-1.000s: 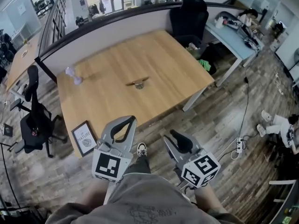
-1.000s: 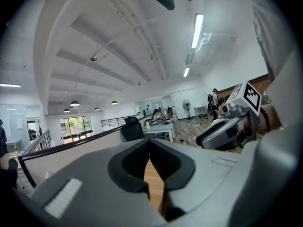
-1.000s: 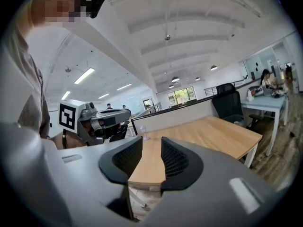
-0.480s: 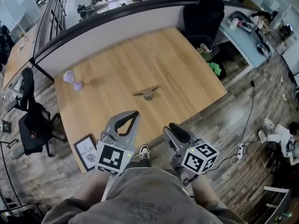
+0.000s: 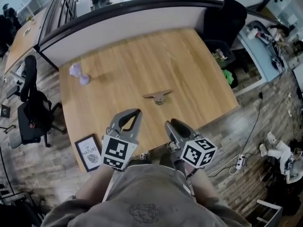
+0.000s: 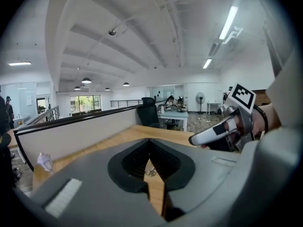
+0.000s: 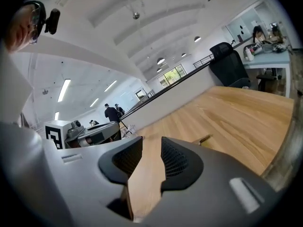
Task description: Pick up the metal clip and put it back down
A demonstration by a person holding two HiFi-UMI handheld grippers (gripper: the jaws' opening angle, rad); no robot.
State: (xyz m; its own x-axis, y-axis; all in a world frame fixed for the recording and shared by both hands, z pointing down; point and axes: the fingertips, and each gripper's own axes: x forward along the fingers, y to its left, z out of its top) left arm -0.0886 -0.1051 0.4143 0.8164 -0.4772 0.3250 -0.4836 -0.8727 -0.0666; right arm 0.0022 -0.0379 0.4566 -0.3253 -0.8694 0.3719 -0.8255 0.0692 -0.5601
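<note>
**Q:** Where does the metal clip (image 5: 158,96) lie in relation to each tool?

**A:** It rests flat on the wooden table (image 5: 132,65), ahead of both tools and well clear of their tips. Neither tool touches it. In the left gripper view it shows straight ahead, through the slit beneath the closed tips (image 6: 152,172). In the right gripper view it sits ahead and off to the right of the jaws (image 7: 204,139).

**Q:** How do the jaws stand?

**A:** The left gripper (image 5: 136,111) is clenched tip to tip, with nothing in it. The right gripper (image 5: 169,123) has its jaws parted, and only bare tabletop shows in the gap (image 7: 151,143).

**Q:** Why are they held this way?

**A:** Both are held at the near edge of the table, angled slightly downward towards the clip. This reads as an approach, with the pick-up not yet begun. The right gripper's parted jaws probably make it the working tool. It would need to swing right to line up with the clip.
</note>
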